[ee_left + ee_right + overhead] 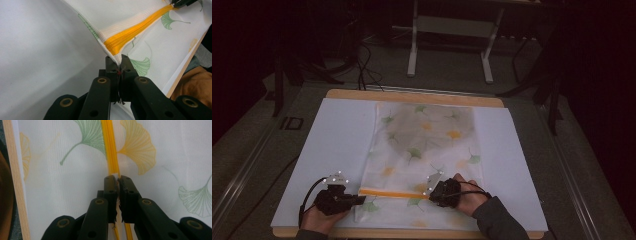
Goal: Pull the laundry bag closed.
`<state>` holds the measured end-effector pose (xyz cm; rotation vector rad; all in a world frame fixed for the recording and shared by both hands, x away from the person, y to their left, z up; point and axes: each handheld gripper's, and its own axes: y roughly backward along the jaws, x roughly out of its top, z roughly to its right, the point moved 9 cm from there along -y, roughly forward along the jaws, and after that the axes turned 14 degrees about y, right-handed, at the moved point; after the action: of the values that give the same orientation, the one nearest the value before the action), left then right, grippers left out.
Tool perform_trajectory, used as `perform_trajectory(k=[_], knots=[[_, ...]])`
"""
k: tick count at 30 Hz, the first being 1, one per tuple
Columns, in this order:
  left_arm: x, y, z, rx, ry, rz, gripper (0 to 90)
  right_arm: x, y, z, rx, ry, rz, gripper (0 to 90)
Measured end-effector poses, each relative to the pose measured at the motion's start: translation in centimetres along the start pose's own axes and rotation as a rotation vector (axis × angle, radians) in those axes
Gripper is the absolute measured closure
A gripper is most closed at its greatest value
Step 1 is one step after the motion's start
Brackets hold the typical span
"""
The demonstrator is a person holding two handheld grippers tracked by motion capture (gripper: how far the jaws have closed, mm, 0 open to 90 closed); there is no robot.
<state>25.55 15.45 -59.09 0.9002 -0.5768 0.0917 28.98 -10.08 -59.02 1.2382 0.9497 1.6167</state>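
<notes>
Below, a white sheet (337,145) on a wooden table (412,96) is seen; both grippers (358,200) (432,194) are clamped on the mesh bag's (432,135) orange zipper (394,193); beyond, a dark room.

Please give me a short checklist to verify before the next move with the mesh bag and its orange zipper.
1. Left gripper shut on the corner of the mesh bag at the zipper's end: ok.
2. Right gripper shut at the orange zipper: ok; whether the slider itself is pinched: cannot tell.
3. Zipper runs straight between both grippers: ok.
4. Bag lies flat on the white sheet, inside the table edge: ok.
5. Dark contents inside the bag sit far from the zipper: ok.
</notes>
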Motion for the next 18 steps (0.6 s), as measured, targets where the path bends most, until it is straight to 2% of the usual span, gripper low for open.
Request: perform_trajectory(k=[18], knots=[[0.0,0.1,-0.1,0.003,0.003,0.002,88.1,-1.4,0.5,-0.1,-0.006,-0.012,-0.02,84.7]])
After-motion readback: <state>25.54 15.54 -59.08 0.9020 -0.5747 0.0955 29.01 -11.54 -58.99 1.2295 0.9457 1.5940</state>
